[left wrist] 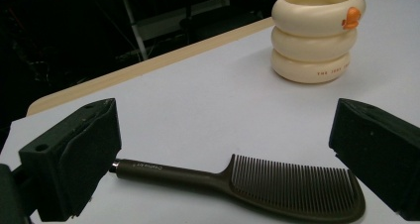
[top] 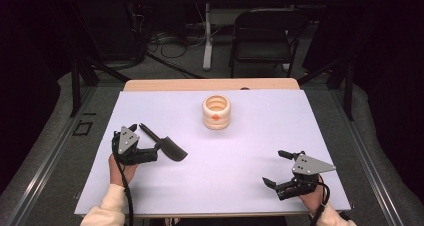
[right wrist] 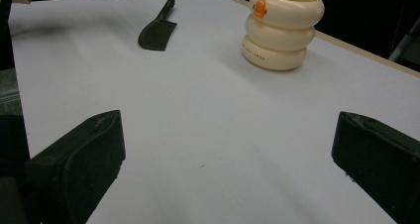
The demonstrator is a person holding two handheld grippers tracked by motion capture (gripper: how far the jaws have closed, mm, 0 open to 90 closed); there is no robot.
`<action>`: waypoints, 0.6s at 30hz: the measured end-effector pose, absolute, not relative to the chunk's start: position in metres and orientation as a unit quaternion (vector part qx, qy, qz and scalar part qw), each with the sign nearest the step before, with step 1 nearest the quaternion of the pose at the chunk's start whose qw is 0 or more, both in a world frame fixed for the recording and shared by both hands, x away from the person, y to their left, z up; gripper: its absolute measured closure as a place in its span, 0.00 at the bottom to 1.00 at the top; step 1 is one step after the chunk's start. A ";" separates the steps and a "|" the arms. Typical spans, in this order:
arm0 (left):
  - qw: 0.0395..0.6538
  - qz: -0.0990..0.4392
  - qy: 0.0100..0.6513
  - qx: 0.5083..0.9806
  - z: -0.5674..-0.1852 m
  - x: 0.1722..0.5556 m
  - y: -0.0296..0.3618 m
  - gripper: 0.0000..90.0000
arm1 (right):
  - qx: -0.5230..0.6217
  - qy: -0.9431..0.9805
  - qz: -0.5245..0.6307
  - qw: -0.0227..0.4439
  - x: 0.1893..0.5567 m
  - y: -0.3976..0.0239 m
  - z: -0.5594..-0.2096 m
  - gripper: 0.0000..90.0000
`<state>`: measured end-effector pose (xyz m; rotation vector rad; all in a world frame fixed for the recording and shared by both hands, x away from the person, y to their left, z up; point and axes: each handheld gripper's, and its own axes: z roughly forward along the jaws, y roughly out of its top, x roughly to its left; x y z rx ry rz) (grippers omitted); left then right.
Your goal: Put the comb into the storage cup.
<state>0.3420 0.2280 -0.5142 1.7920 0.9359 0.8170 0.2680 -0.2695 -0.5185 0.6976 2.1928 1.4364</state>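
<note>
High view: left claw spread wide, jaws flanking the dark comb, which lies flat on the white counter. Right claw spread, well apart. Cream ringed cup stands behind the comb.

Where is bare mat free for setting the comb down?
The widest free patch lies between the comb, the cream ringed cup and the right gripper. The mat's far corners beside the cup are bare too. It is crowded only around the left gripper, close to the comb.
</note>
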 end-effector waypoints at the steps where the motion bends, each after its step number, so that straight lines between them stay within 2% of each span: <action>1: 0.461 0.333 0.382 0.728 -0.514 0.344 0.228 0.00 | 0.251 0.790 0.517 0.213 0.268 -0.270 -0.518 0.00; 18: 0.437 0.339 0.397 0.732 -0.512 0.370 0.234 0.00 | 0.252 0.790 0.517 0.211 0.268 -0.270 -0.519 0.00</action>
